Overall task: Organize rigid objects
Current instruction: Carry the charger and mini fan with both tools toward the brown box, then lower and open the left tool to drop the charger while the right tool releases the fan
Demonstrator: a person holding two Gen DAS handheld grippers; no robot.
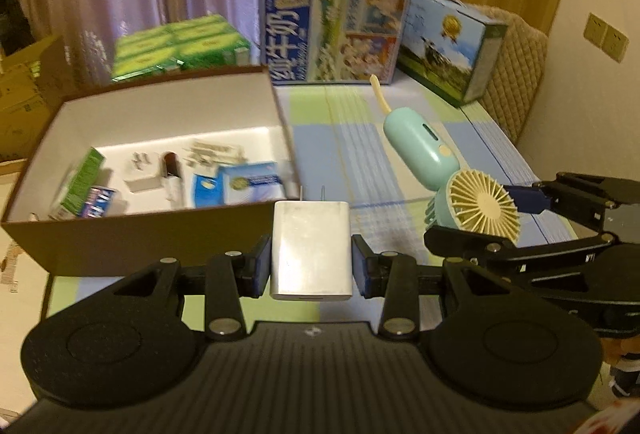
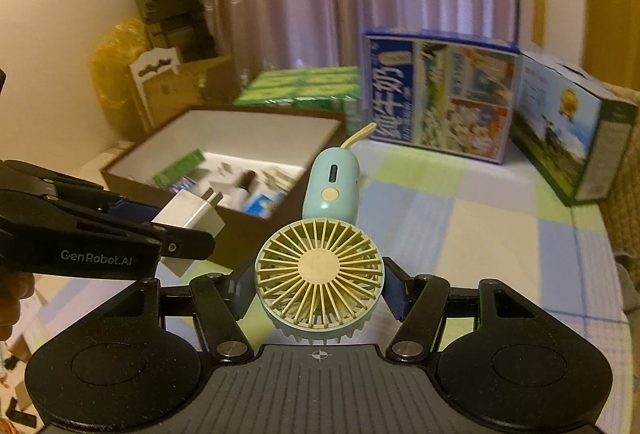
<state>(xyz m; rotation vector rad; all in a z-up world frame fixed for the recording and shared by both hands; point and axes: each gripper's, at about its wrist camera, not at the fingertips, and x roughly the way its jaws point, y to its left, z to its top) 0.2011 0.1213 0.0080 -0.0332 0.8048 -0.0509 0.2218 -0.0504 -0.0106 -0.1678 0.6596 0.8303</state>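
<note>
— Low at frame centre, what's clamped?
— Left gripper pinches a smooth white charger; right gripper squeezes the fan, ribbed round grille, mint handle.
— Farther back?
— Left of centre, a brown cardboard box, white inside, holding small cartons.

A white charger, prongs forward, and a mint handheld fan are held just beside the brown box.
</note>
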